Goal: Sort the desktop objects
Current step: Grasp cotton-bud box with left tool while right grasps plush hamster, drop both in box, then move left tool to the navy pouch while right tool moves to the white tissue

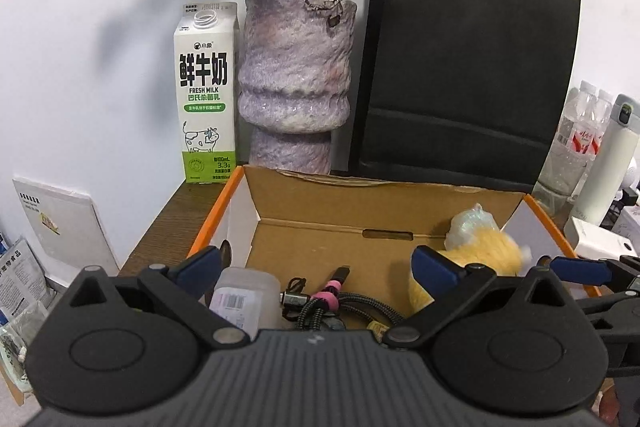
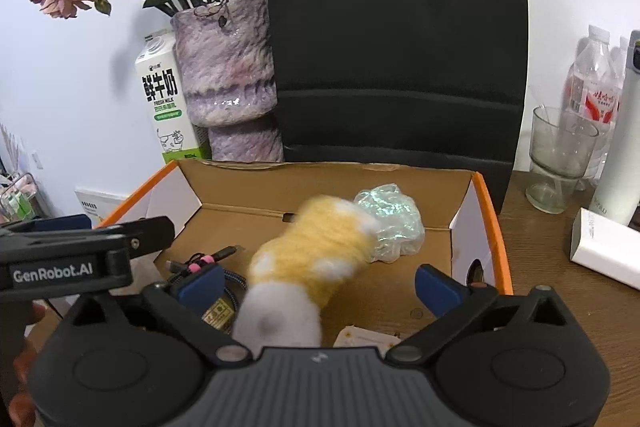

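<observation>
A fuzzy yellow-and-white plush toy (image 2: 312, 259), blurred, sits inside the open cardboard box (image 2: 484, 215) between the right gripper (image 2: 320, 283)'s wide-spread blue pads, neither pressing it. Beside it lie a crinkled plastic bag (image 2: 394, 223) and a braided cable (image 1: 340, 303) — the left gripper (image 1: 320, 267), marked "GenRobot.AI", also gapes wide over the box, gripping nothing. Behind stands a milk carton (image 1: 206, 95) reading "FRESH MILK", a purple vase (image 1: 296, 83) and a black paper bag (image 1: 464, 79).

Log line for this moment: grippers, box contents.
left gripper: open, empty | right gripper: open, yellow plush between the jaws, blurred | cardboard box: cables, plastic wrap
</observation>
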### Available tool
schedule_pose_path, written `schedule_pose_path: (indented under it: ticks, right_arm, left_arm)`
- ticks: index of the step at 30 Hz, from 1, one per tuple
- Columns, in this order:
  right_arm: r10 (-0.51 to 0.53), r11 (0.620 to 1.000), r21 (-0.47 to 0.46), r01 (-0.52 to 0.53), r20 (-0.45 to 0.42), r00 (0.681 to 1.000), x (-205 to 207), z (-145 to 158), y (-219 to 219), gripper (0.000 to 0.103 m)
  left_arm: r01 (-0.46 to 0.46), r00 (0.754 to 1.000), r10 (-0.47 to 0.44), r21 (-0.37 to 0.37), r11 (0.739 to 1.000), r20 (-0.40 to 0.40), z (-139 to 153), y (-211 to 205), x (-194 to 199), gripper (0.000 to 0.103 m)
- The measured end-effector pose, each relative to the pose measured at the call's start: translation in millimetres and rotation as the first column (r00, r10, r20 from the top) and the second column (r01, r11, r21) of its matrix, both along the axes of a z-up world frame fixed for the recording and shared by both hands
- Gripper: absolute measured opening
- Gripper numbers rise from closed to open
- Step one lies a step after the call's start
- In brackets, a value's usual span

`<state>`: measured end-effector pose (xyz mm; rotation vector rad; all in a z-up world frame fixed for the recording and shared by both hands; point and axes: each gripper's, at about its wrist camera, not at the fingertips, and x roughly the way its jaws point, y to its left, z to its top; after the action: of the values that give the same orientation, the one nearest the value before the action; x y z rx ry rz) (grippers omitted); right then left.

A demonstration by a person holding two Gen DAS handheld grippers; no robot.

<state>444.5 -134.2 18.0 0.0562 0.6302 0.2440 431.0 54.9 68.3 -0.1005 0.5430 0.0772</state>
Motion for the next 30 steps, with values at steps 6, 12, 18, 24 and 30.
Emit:
schedule_pose_path:
  ticks: [6,12,18,24,30]
  right_arm:
    - [-0.006,1.0,-0.004,0.006,0.042,0.999,-15,18,-7,0.103]
    - [-0.005,1.0,-0.001,0.005,0.085,0.996,-53,36,-24,0.103]
    - [-0.028,1.0,0.009,0.028,0.103,0.994,-93,43,-45,0.103]
    - [-0.048,0.999,-0.021,0.049,0.072,0.996,-127,30,-64,0.103]
    - [-0.076,0.994,-0.073,0.076,0.008,0.997,-154,5,-79,0.103]
  left_arm:
    - [0.004,0.998,-0.002,-0.04,0.999,0.062,20,3,-24,0.103]
    - [0.056,0.991,-0.048,-0.061,0.997,0.121,37,2,-66,0.103]
    - [0.062,0.991,-0.053,-0.075,0.995,0.126,39,10,-103,0.103]
    - [0.038,0.997,-0.033,-0.079,0.996,0.065,25,16,-127,0.103]
    - [0.033,0.999,-0.032,-0.056,0.998,0.026,13,13,-145,0.103]
